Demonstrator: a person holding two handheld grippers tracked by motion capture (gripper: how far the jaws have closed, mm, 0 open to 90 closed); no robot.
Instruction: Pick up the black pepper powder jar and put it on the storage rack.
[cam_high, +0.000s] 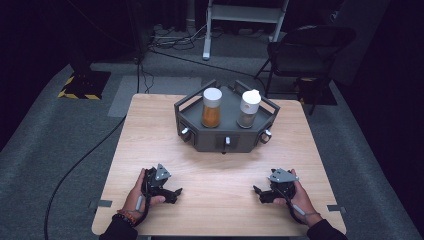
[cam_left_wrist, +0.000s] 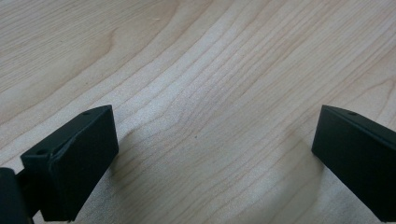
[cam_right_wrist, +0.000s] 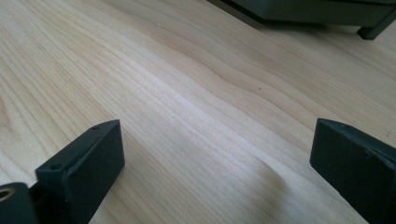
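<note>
High view | left gripper (cam_high: 172, 194) near the desk's (cam_high: 150, 130) front-left corner, jaws spread, gripping nothing | right gripper (cam_high: 261, 194) near the front-right corner, jaws spread, gripping nothing | bare wood between them | grey rack (cam_high: 225, 137) at the back edge, well apart, holding orange jar (cam_high: 211, 108) and white-capped jar (cam_high: 248, 109)

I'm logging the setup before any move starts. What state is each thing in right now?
left claw: open, holding nothing, low over the table.
right claw: open, holding nothing, low over the table.
orange-filled jar: upright, white lid on, standing on the grey rack.
shaker bottle: upright, white cap on, standing on the rack right of the jar.
folding chair: unfolded, behind the table.
</note>
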